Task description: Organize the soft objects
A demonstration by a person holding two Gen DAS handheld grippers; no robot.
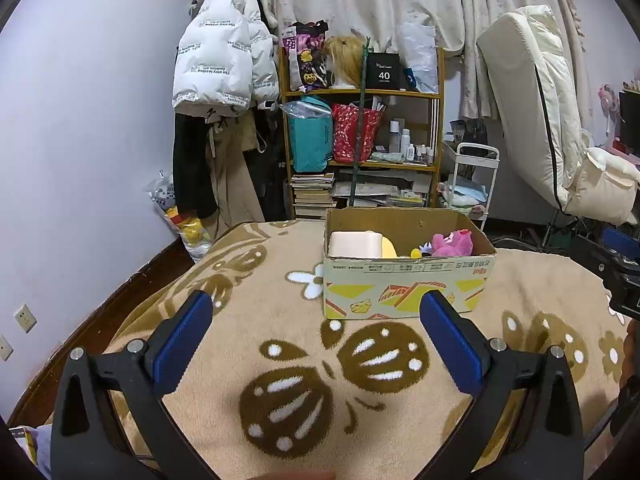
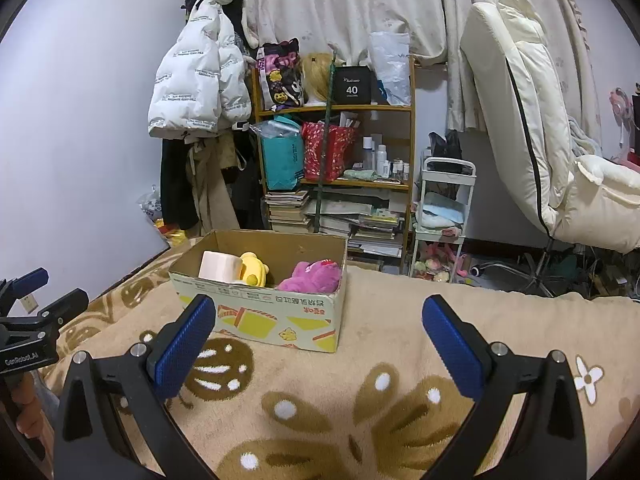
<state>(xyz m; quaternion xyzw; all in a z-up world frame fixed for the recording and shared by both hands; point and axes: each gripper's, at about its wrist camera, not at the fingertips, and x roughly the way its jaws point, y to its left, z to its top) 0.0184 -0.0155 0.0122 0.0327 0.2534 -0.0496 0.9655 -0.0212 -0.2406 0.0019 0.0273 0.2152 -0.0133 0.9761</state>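
Observation:
An open cardboard box (image 1: 404, 286) (image 2: 264, 312) stands on the beige patterned blanket (image 1: 304, 360) (image 2: 360, 380). Inside it lie a pink plush toy (image 1: 454, 243) (image 2: 314, 276), a yellow plush toy (image 2: 254, 269) (image 1: 389, 249) and a cream soft block (image 1: 354, 245) (image 2: 218, 266). My left gripper (image 1: 316, 304) is open and empty, a little in front of the box. My right gripper (image 2: 320, 308) is open and empty, in front of the box's right corner. The left gripper also shows at the left edge of the right wrist view (image 2: 44, 292).
Beyond the bed stand a wooden shelf (image 1: 400, 96) (image 2: 360, 108) full of bags, bottles and books, a white jacket (image 1: 218, 52) hanging at the wall, a white trolley (image 2: 444, 216) and a cream recliner chair (image 2: 540, 120). The bed's dark wooden edge (image 1: 120, 292) runs along the left.

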